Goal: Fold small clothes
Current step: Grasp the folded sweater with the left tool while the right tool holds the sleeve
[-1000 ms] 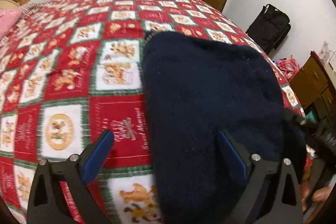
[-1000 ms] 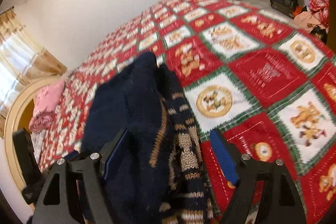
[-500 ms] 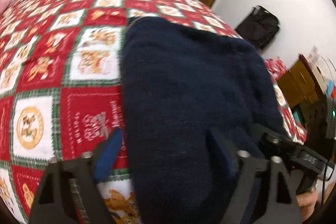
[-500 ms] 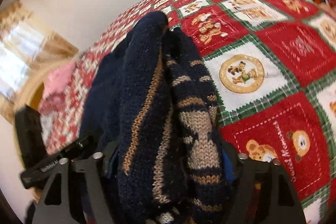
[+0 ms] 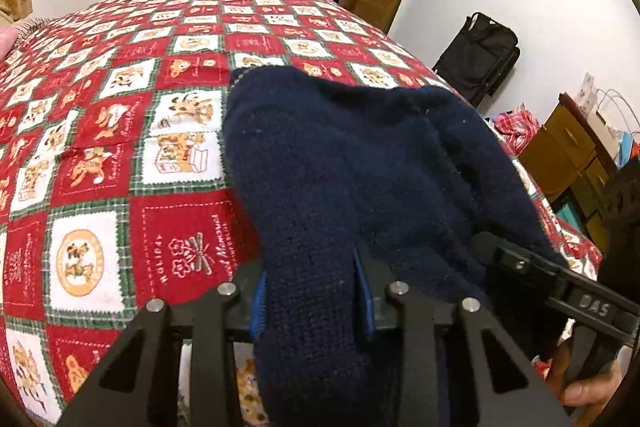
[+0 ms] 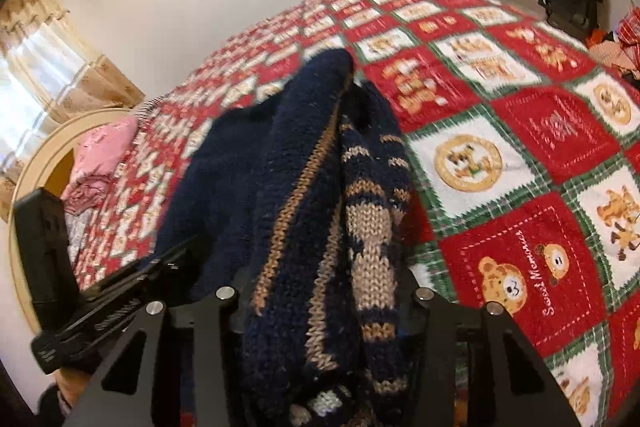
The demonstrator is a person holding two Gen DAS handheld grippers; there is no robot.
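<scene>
In the left wrist view, the left gripper [image 5: 312,293] is pinching a fold of the navy sweater [image 5: 360,163], its jaws having just been closing on the knit. The sweater is lying on the red patchwork bedspread [image 5: 100,131]. In the right wrist view, the right gripper [image 6: 324,301] is likewise clamping the sweater's patterned edge (tan stripes showing), jaws just narrowed.
</scene>
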